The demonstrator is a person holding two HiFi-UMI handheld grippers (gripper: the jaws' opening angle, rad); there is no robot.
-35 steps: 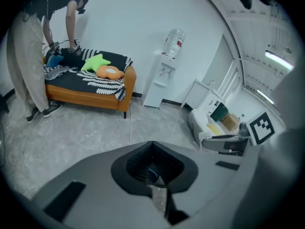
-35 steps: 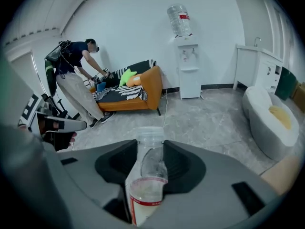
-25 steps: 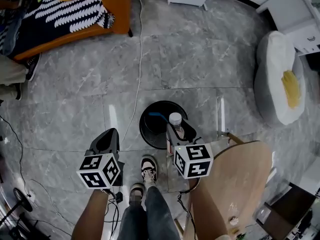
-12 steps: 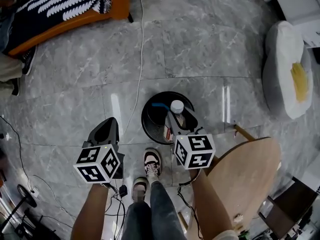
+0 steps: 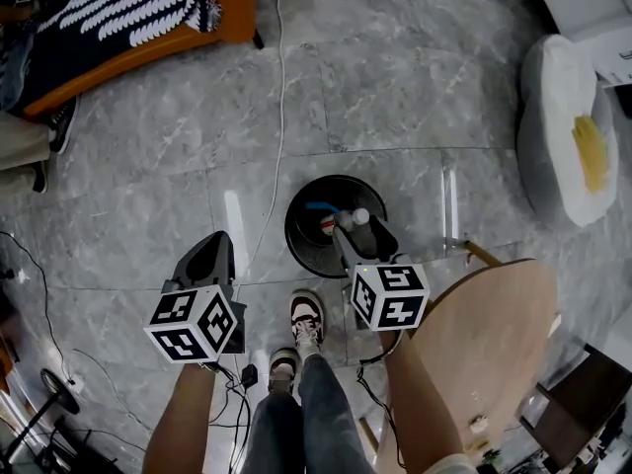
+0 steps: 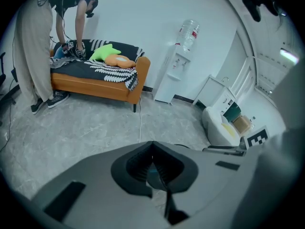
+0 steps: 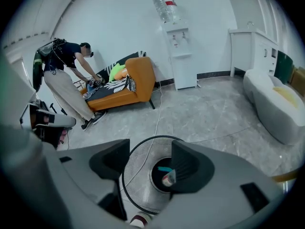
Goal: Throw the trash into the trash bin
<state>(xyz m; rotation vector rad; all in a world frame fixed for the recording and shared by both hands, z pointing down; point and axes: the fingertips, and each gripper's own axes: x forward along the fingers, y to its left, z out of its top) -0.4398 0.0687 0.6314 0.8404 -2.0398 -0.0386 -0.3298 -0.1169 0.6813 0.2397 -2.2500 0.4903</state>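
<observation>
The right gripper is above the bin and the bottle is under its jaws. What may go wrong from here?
The right gripper has just been opening its jaws. The bottle is loose below them, inside the bin. It may bounce and tip this mesh bin, which looks light.
The shoe stands at the bin's rim, so a step may knock the bin over.
The cable on the floor runs up to the bin and may catch a foot.

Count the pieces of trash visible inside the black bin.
2. A plastic bottle with a white cap is inside the trash bin, and a small blue item lies just beside it, deeper in. More could be hidden beneath them.
</observation>
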